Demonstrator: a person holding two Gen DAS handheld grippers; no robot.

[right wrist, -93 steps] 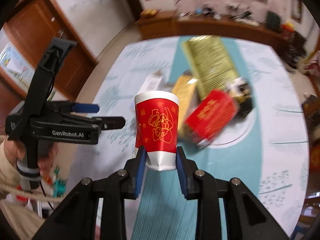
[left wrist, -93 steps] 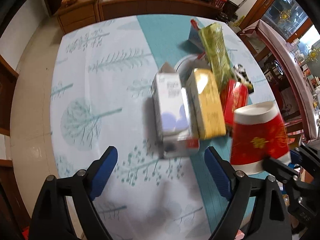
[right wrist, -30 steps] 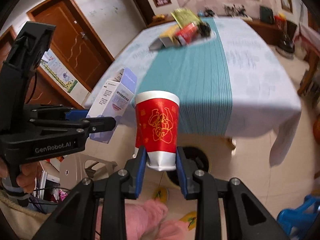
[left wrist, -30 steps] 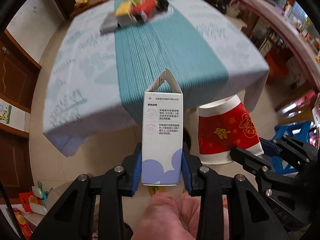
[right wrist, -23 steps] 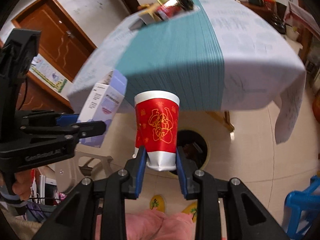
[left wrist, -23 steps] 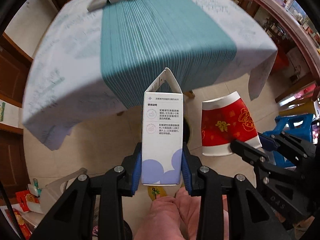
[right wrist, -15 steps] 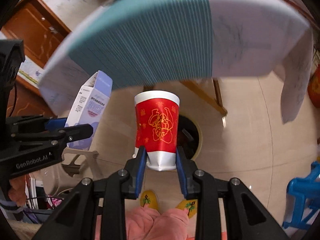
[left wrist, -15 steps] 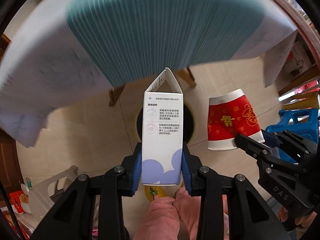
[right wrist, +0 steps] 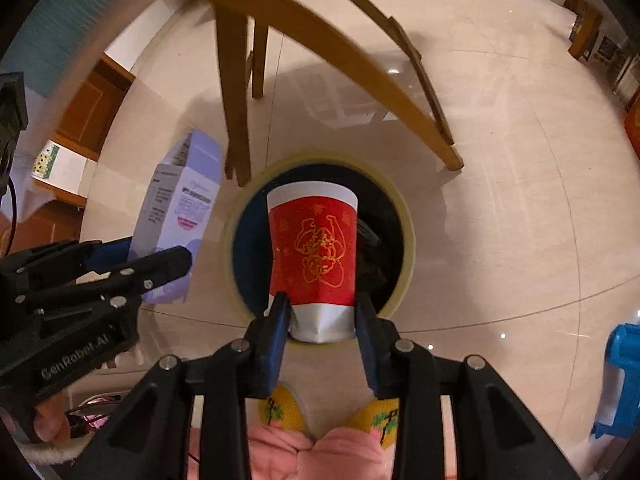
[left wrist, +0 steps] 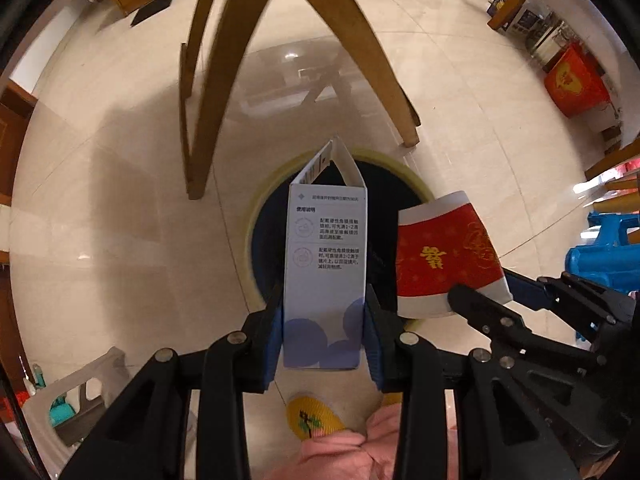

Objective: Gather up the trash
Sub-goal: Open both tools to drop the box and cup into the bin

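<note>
Left tool (left wrist: 325, 344) pinching box (left wrist: 326, 264), box upright above bin (right wrist: 406, 240) mouth

Right tool (right wrist: 320, 320) jaws just been opening, cup (right wrist: 314, 256) between them; left pad off cup base, grip looks slack, cup over bin centre

You: finish spreading right tool, let cup drop straight in

Then spread left tool, box clear of near rim first

Keep tools apart, off bench legs (left wrist: 224, 80) far side
</note>
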